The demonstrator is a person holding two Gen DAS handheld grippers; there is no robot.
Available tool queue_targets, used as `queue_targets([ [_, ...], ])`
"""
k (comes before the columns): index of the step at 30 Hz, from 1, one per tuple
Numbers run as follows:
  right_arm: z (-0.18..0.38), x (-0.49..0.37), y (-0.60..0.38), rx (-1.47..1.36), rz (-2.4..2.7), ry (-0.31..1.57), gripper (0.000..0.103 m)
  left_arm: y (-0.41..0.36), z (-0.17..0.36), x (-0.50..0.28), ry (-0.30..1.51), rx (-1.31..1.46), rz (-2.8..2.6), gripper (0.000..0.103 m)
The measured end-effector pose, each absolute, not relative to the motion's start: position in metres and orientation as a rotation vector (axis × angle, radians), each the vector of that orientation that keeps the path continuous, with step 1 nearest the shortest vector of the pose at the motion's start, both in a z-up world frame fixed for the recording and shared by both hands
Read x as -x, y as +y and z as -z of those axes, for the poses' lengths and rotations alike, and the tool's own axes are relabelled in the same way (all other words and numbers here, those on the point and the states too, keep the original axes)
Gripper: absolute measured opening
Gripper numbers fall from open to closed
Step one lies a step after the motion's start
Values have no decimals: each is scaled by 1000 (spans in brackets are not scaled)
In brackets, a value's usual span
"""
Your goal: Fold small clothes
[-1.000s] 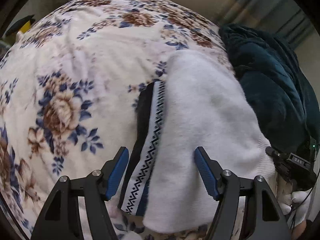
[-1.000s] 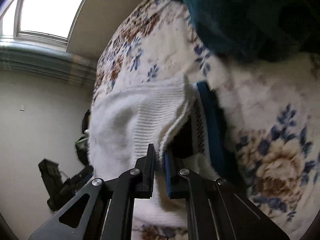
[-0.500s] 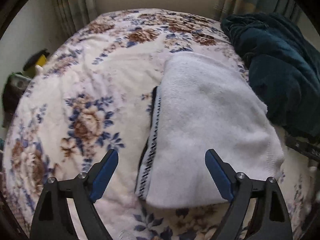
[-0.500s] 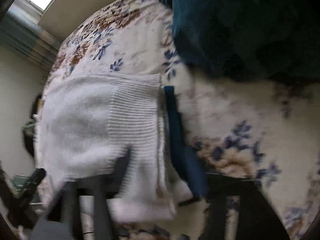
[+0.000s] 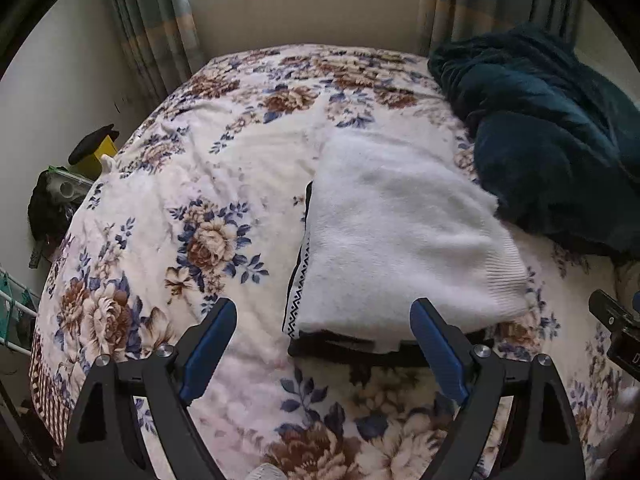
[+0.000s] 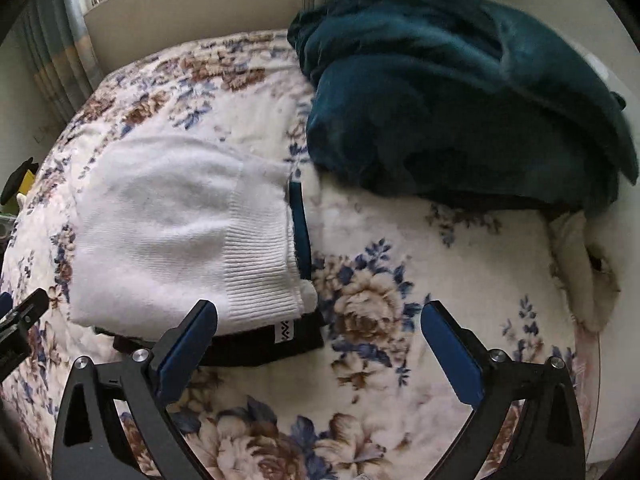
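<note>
Right wrist: teal blanket (image 6: 460, 92) beside folded sweater (image 6: 172, 224).

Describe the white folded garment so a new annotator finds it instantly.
Start at the bed with the floral blanket. Beside the dark teal blanket heaped on one side lies a fluffy white sweater, folded into a rectangle. It alone is plain white, with a ribbed hem and a zigzag-patterned edge peeking out beneath.

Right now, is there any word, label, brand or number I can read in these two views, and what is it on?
No legible text in either view.
Small white tag on the dark garment under the white sweater: only a zigzag mark, no letters.
Black device at the right edge of the left wrist view: faint marking, too small and cut off to read.
</note>
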State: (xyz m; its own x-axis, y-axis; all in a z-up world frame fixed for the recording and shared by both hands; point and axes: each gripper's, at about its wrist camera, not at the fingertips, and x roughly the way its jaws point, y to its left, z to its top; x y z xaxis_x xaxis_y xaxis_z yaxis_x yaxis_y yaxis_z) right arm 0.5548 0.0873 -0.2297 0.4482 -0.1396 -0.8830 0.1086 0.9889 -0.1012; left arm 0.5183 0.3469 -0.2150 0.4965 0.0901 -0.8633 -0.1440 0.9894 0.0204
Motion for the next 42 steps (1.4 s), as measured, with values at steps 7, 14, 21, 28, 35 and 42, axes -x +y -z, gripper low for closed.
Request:
queue_targets([
  [7,164,-506,96,70,146,1019,103,336,165,-475,992,43,-137,89],
  [14,94,-442,92,50,122,967,103,323,92,-402,925,43,-127,88],
  [21,10,-351,85,30,77,898,103,313,19,-323,861,55,-116,88],
  [28,-80,-251,79,28,22,822,103,308,-43,-253,812,66,-113,89],
  [35,-148,-165,77,32,-13,773,103,310,-91,-192,764,56,-104,89],
  [42,-192,-97,83,32,-33,756,103,310,-121,-156,724,31,-76,89],
])
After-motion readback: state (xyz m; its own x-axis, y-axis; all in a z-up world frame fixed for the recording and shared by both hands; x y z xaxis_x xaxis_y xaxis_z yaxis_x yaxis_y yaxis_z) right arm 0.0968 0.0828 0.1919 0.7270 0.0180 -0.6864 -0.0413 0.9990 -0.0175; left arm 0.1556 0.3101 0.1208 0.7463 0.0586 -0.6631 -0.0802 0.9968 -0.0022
